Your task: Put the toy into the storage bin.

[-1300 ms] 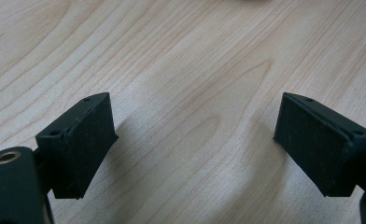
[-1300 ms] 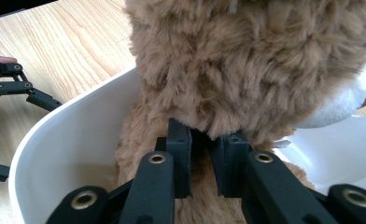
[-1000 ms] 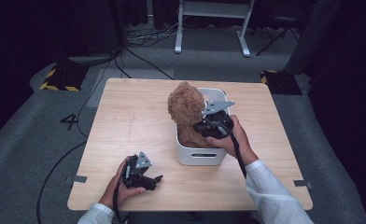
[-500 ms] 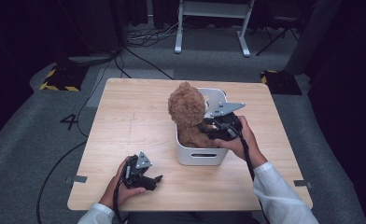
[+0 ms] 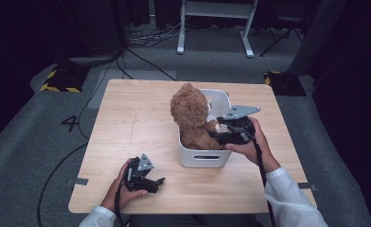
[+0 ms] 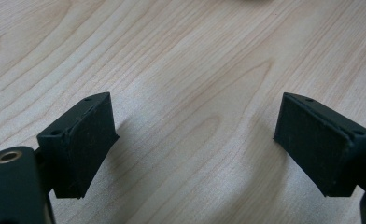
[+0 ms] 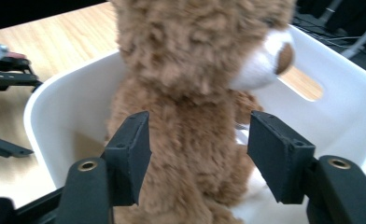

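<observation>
Right gripper point(image 5: 217, 132): held at the right side of the bin, aimed at the bear; its jaws have just been opening and stand apart.
Right gripper pads point(image 7: 130, 149): seen in the right gripper view on either side of the bear's body, a gap showing at the right pad; no pressing on the fur can be made out.
Bear point(image 5: 193, 118): brown plush, sat upright in the bin, directly ahead of the right gripper and partly between its jaws; its pale muzzle point(image 7: 260, 65) is seen above the right-hand pad in the right gripper view.
Bin point(image 5: 203, 158): white, with a slot handle in its near wall; it stands on the worktop, and the right gripper reaches over its right rim.
Left gripper point(image 5: 159, 182): held low at the near left of the worktop, well apart from the bin; its jaws stand apart with nothing between them.
Left gripper pads point(image 6: 85, 140): bare wood is seen between them in the left gripper view.
Worktop point(image 5: 127, 123): light wood, lying under both grippers.
Hands: the right hand point(image 5: 250, 144) is closed round the right gripper's body, the left hand point(image 5: 124, 189) round the left gripper's.
</observation>
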The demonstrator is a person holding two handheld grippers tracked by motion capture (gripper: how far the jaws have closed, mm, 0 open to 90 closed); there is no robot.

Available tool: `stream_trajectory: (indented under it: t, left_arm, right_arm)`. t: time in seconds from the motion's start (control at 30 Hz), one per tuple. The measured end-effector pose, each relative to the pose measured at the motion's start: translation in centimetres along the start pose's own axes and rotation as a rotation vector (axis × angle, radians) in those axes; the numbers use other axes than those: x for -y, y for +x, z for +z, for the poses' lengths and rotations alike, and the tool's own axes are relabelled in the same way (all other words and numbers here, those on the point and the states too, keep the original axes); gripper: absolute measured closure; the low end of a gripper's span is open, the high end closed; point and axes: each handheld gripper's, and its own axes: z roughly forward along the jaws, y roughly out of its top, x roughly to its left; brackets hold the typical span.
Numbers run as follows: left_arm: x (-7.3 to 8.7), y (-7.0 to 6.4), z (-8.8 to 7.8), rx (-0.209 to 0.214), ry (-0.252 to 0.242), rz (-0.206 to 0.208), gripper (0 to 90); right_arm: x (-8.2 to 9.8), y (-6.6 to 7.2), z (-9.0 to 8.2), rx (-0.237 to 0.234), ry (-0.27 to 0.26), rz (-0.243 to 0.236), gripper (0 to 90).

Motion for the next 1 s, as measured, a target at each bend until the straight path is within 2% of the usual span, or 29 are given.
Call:
stream_trajectory:
  t: [0.67, 1.0]
  left_arm:
    - [0.0, 0.0, 0.0, -0.001, 0.000, -0.001, 12.5]
    - [0.0, 0.0, 0.0, -0.003, -0.001, -0.003, 12.6]
  right_arm:
    - [1.1, -0.8, -2.4, 0.054, 0.003, -0.004, 29.6]
    - [1.8, -0.9, -3.3, 0.061, 0.004, -0.008, 26.7]
